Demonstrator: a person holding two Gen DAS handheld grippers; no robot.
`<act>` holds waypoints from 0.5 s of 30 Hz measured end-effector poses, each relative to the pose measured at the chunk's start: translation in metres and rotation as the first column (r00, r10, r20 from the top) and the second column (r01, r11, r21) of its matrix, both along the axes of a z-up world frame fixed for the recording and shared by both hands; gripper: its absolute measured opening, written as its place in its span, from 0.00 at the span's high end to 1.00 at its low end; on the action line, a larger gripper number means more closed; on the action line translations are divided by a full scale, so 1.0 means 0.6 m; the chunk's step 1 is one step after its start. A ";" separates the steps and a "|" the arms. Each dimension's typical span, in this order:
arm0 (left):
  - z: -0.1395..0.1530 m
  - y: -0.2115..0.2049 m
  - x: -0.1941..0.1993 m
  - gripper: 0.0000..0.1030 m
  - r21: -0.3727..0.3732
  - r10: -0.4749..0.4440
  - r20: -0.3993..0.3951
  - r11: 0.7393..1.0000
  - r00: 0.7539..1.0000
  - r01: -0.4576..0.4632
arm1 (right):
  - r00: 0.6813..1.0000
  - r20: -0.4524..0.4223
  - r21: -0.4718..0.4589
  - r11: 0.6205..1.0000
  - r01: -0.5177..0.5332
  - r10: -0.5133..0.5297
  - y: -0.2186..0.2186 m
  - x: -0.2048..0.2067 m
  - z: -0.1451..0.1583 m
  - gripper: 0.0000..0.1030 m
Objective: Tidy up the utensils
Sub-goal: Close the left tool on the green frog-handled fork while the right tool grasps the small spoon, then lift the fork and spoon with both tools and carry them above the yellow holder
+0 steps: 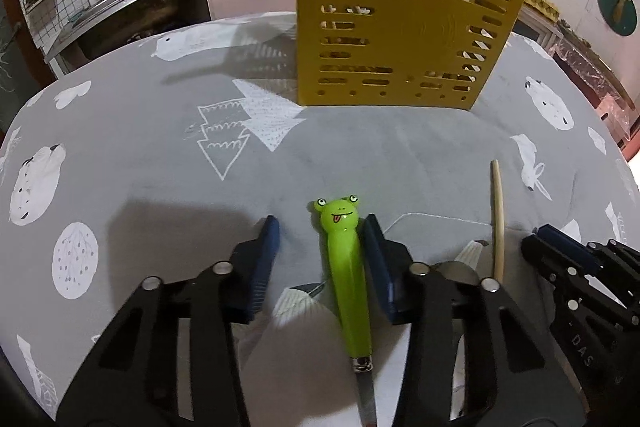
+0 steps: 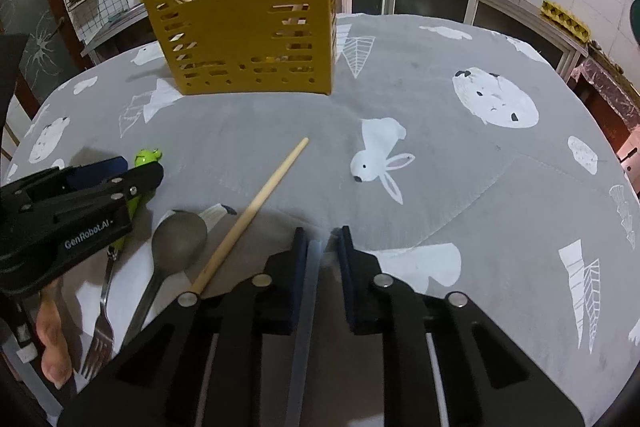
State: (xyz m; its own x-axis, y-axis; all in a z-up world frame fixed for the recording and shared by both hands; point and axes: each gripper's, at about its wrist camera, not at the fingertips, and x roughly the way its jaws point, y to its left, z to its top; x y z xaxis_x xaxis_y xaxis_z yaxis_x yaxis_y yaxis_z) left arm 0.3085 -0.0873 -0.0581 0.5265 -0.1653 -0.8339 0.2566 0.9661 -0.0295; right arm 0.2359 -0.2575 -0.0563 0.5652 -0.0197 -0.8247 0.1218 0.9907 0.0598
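Left tongs (image 1: 322, 235) stand half spread around the fork (image 1: 348, 267), ready for a pinch, I judge; one blue pad touches the green handle's side, the other stands apart from it, so nothing is gripped yet. The fork lies flat near the table's (image 1: 140, 147) near edge, handle toward the far edge; that handle is glossy lime green, rounded, topped with a frog face with its tongue out; a metal neck runs back from it under the camera. Just beside it, toward the right edge, lie a spoon (image 1: 456, 269), mostly hidden, and a pale chopstick (image 1: 498, 219). The holder (image 1: 400, 39), yellow and slotted, stands upright at the far edge, well apart from the fork, with sticks already in it; it is probably the goal.

From the right wrist, the right tongs (image 2: 324, 239) hang over bare cloth near the near edge, pads drawn nearly together; a pale translucent strip lies against one pad, a thin gap shows at the other; what the strip is I cannot tell. They seem kept clear while the left tongs work. Toward the left edge the fork shows its metal tines pointing at the near edge, the frog head poking past the left tongs; a hand (image 2: 52, 347) holds their grip.
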 end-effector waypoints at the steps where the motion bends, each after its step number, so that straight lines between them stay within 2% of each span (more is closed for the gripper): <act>1: 0.000 0.000 0.001 0.62 0.002 -0.001 -0.003 1.000 1.000 0.001 | 1.000 -0.002 0.002 1.000 0.005 -0.005 0.000 0.001 0.000 0.87; 3: 0.001 -0.001 0.001 0.66 0.010 -0.007 -0.006 1.000 1.000 0.007 | 1.000 -0.002 0.004 1.000 0.003 -0.003 0.001 0.003 0.000 0.91; 5: 0.002 0.001 0.003 0.78 0.008 -0.004 -0.012 1.000 1.000 0.004 | 1.000 -0.002 0.002 1.000 0.002 -0.002 0.002 0.004 0.001 0.92; 6: 0.003 0.004 0.004 0.81 0.001 0.001 -0.018 1.000 1.000 -0.001 | 1.000 -0.003 0.007 1.000 0.003 -0.003 0.000 0.005 0.002 0.92; 10: 0.008 0.015 0.007 0.81 -0.046 0.019 -0.037 0.999 0.999 -0.020 | 1.000 0.006 0.031 0.999 0.009 -0.009 -0.005 0.003 0.006 0.92; 15: 0.027 0.020 -0.009 0.81 -0.066 0.018 0.016 0.998 1.000 -0.017 | 0.999 0.042 0.037 0.999 0.021 -0.022 -0.011 -0.002 0.020 0.92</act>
